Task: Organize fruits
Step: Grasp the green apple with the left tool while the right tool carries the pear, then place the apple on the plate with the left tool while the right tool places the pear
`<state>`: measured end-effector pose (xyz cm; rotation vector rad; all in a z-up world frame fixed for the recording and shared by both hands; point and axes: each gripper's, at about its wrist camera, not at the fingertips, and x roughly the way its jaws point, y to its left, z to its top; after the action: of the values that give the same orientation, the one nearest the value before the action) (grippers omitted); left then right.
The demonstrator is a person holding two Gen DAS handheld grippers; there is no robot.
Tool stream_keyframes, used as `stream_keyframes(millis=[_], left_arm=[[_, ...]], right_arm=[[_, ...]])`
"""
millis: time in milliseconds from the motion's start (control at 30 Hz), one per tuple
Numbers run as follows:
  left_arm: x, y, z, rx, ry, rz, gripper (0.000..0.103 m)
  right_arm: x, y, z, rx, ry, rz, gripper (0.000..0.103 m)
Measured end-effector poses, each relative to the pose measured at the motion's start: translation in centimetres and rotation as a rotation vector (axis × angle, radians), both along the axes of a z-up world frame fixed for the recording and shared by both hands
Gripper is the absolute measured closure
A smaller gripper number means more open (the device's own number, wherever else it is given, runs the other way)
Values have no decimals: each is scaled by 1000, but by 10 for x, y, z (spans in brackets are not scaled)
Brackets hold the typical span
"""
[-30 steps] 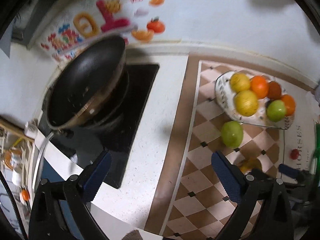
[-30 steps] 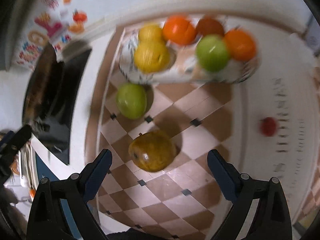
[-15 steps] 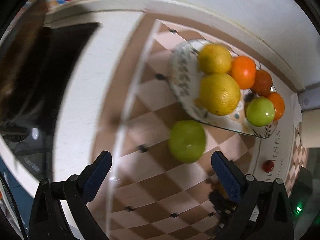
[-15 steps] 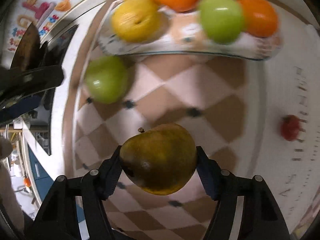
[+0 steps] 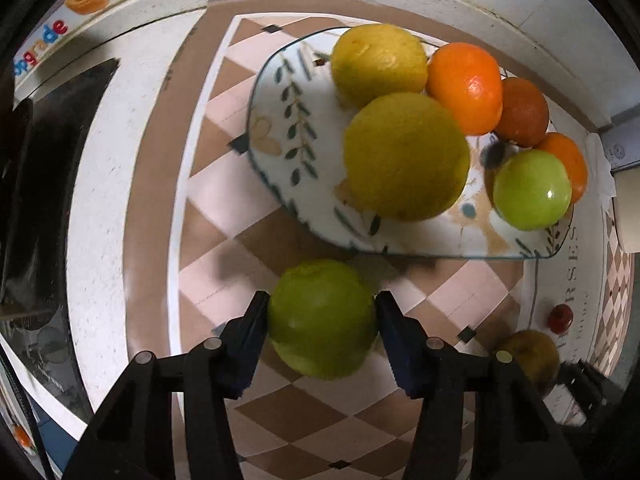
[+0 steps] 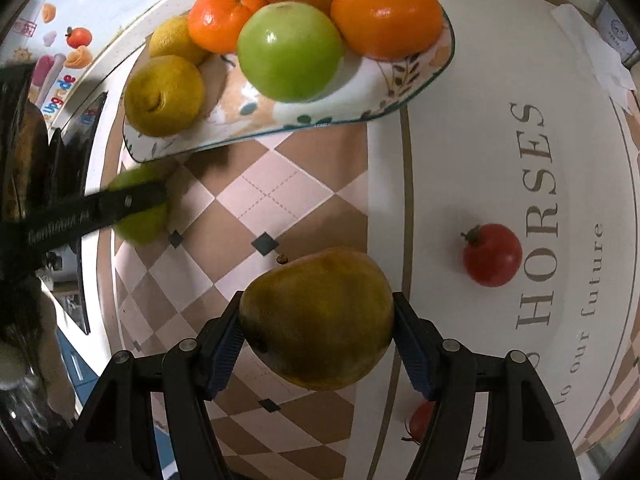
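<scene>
A: Left gripper (image 5: 322, 316): its fingers are closing on the green apple (image 5: 322, 318), both pads against it, just below the plate (image 5: 280, 128) on the checked mat (image 5: 208, 240). A second ago they stood spread over bare mat.

B: Right gripper (image 6: 316, 320): fingers pinch the brownish pear (image 6: 316, 318); earlier it lay free. Only the right wrist view shows a second small red fruit (image 6: 420, 420), half hidden, possibly a tomato, beside the first tomato (image 6: 492, 255) on the bench (image 6: 460, 140).
</scene>
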<state>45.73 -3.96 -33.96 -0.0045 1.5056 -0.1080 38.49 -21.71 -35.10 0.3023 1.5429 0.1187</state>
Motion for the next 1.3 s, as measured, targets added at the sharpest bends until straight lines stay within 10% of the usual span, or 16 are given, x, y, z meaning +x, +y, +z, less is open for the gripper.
stream_keyframes(millis=[367,800,1300], left_arm=[[-45,25,22,-66,-30,82,52],[21,31,105,-114,-177,47,52],[112,34,27,-178,74,121,51]], right_arm=[[2,8,5,-2,-41,24,32],[28,4,72,32,-223,25,32],[145,17,71,158,-174,8,31]])
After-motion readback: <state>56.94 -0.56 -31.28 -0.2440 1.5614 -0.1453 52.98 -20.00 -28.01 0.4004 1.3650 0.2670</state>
